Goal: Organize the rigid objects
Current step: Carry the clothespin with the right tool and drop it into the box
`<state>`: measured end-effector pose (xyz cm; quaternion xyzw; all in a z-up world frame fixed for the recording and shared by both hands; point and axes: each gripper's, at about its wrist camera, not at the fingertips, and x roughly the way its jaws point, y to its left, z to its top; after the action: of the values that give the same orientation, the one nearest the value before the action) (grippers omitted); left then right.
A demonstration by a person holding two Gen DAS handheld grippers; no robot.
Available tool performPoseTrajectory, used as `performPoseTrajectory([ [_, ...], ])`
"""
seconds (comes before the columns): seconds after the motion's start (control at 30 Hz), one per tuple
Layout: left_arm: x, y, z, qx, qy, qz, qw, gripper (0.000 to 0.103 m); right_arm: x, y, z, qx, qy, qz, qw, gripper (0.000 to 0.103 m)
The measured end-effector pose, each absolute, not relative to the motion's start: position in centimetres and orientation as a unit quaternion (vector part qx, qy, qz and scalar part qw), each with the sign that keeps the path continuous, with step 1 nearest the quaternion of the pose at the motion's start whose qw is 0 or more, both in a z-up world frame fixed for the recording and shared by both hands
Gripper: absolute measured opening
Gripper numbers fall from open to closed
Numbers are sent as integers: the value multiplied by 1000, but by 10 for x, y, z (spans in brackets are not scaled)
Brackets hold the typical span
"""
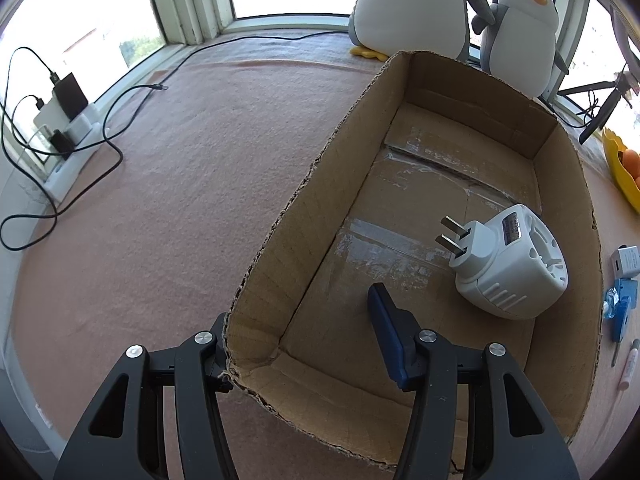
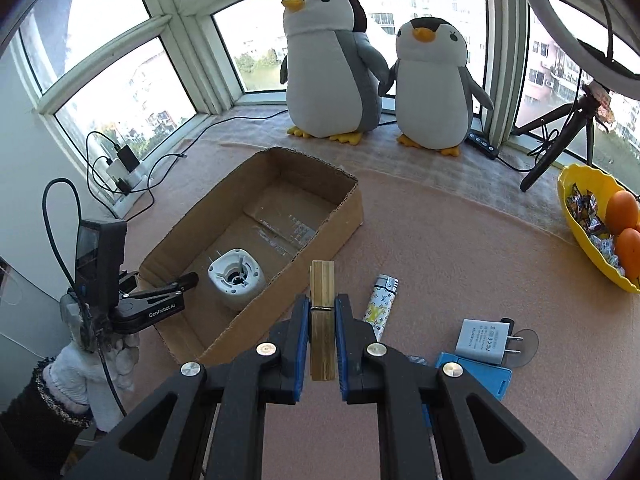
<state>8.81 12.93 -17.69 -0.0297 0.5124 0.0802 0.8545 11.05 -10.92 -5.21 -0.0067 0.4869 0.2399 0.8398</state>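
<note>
An open cardboard box (image 1: 288, 236) (image 2: 344, 216) lies on the pink cloth. A white travel plug adapter (image 1: 508, 260) (image 2: 237, 278) lies inside it. My left gripper (image 1: 304, 340) (image 2: 176, 286) is open, its jaws astride the box's near left corner wall, one finger (image 1: 390, 330) inside the box. My right gripper (image 2: 322, 320) is shut on a wooden clothespin (image 2: 322, 320), held above the cloth just right of the box. A patterned lighter (image 2: 380, 308), a white USB charger (image 2: 486, 340) and a blue flat object (image 2: 476, 374) lie on the cloth to the right.
Two plush penguins (image 2: 332, 68) stand at the window behind the box. A yellow bowl (image 2: 576, 220) of oranges and candy sits at far right, beside a tripod (image 2: 560, 136). A power strip with chargers and cables (image 1: 64, 120) lies at the left.
</note>
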Motion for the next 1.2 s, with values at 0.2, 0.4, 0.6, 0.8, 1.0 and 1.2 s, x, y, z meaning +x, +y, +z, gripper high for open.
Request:
performPoseTrajectory([
  [0.2,86,130,-177,-33,509,77,856,54,130,-64,-61,-12,484,252,838,11],
  [0.4,87,132,-178,-38,508,73,857,54,149,-34,-78,-25,490,250,835,11],
  [0.6,88,134,-178,-41,508,70,858,54,163,-22,-88,-34,496,238,834,11],
  [0.8,89,132,-179,-43,507,68,858,54,166,-23,-92,-32,502,233,832,28],
  [1.0,90,133,-179,-44,507,66,859,54,159,-29,-77,-38,487,225,843,42],
  [1.2,91,135,-180,-54,512,60,855,54,146,-47,-53,-31,475,210,854,42],
])
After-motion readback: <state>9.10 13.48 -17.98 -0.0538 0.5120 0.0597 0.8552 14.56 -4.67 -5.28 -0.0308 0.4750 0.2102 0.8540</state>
